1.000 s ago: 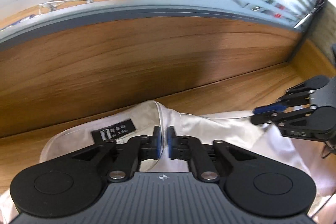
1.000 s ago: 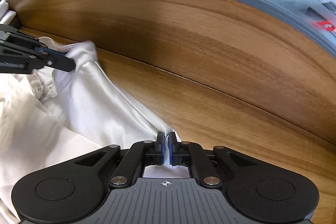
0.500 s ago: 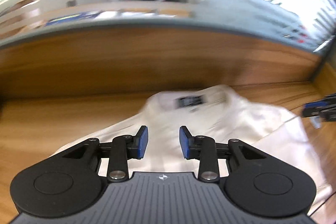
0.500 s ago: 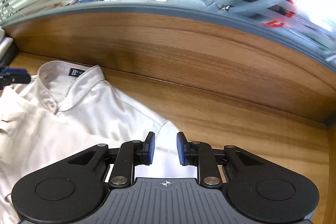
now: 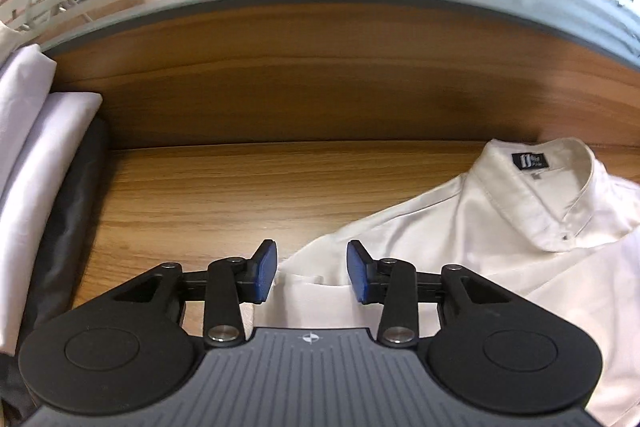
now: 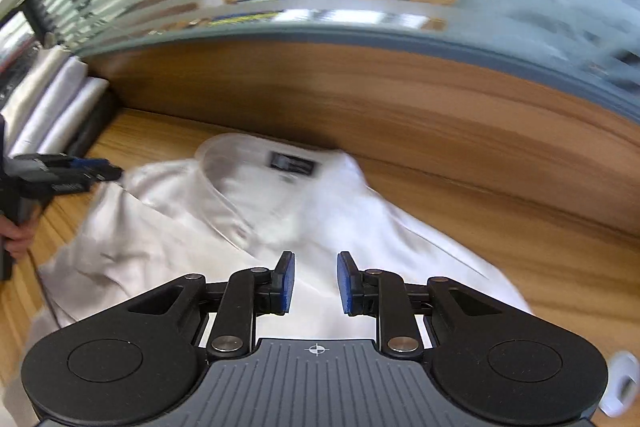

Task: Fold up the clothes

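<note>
A white collared shirt (image 5: 500,227) with a black neck label lies spread on the wooden table (image 5: 220,195), collar toward the back panel. My left gripper (image 5: 312,267) hovers over the shirt's left edge. Its jaws are opening, and cloth shows below the gap but the pads (image 5: 266,269) do not press on it. In the right wrist view the shirt (image 6: 320,211) fills the middle and looks blurred. My right gripper (image 6: 316,271) stands open just below the collar, holding nothing. The left gripper (image 6: 92,167) also shows there beside the shirt's left shoulder, with a hand (image 6: 16,239) on its handle.
A stack of folded white garments (image 5: 36,155) on a dark base stands at the table's left end, also seen as the stack (image 6: 60,99) in the right wrist view. A wooden back panel (image 5: 320,87) with frosted striped glass above closes off the far side.
Both grippers let go of the shirt and opened. The left one moved left to the shirt's edge. The right one rose and swung left, so the collar now sits in front of it.
</note>
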A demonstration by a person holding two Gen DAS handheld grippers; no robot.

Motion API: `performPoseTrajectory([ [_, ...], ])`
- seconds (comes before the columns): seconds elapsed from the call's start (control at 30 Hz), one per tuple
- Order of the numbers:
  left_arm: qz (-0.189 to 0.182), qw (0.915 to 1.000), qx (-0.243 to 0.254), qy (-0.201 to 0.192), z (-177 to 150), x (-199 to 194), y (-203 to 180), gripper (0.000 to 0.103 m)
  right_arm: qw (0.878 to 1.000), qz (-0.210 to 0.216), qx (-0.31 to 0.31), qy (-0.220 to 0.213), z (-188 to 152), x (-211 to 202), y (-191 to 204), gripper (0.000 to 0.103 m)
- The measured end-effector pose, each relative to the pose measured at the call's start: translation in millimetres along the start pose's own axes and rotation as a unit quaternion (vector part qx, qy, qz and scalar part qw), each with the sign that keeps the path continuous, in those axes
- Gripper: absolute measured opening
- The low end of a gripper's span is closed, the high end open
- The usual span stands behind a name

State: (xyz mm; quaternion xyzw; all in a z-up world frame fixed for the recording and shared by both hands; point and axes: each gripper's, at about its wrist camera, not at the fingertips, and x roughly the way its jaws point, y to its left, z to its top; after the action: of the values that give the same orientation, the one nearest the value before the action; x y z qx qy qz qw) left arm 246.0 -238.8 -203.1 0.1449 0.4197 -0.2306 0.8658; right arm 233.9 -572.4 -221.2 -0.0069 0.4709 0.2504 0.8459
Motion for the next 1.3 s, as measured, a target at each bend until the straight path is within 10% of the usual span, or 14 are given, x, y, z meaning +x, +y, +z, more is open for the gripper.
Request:
performPoseTrajectory([
  [0.5, -0.032, 0.9993, 0.018, -0.001, -9, 26, 4, 0.056, 0.997, 0.064, -0.035, 0.034, 75, 115, 75, 0.032],
  [0.57, -0.037, 0.999, 0.023, -0.007, -10, 23, 3, 0.012, 0.996, 0.069, -0.042, 0.049, 74, 123, 77, 0.028],
  [0.6, -0.029, 0.9991, 0.028, -0.009, -11, 21, 2, 0.011, 0.995, 0.07, -0.048, 0.053, 74, 125, 78, 0.006],
  [0.73, 0.0, 0.9993, 0.028, -0.024, -10, 19, 1, 0.011, 0.995, 0.061, -0.077, 0.027, 74, 121, 83, 0.004],
  [0.97, 0.0, 0.9994, -0.001, -0.035, 4, 13, 5, 0.045, 0.992, 0.022, -0.126, -0.005, 69, 114, 89, 0.029],
  [1.3, 0.001, 0.9962, -0.053, -0.069, -11, -99, 41, 0.054, 0.997, -0.007, -0.052, -0.053, 41, -4, 52, 0.031],
])
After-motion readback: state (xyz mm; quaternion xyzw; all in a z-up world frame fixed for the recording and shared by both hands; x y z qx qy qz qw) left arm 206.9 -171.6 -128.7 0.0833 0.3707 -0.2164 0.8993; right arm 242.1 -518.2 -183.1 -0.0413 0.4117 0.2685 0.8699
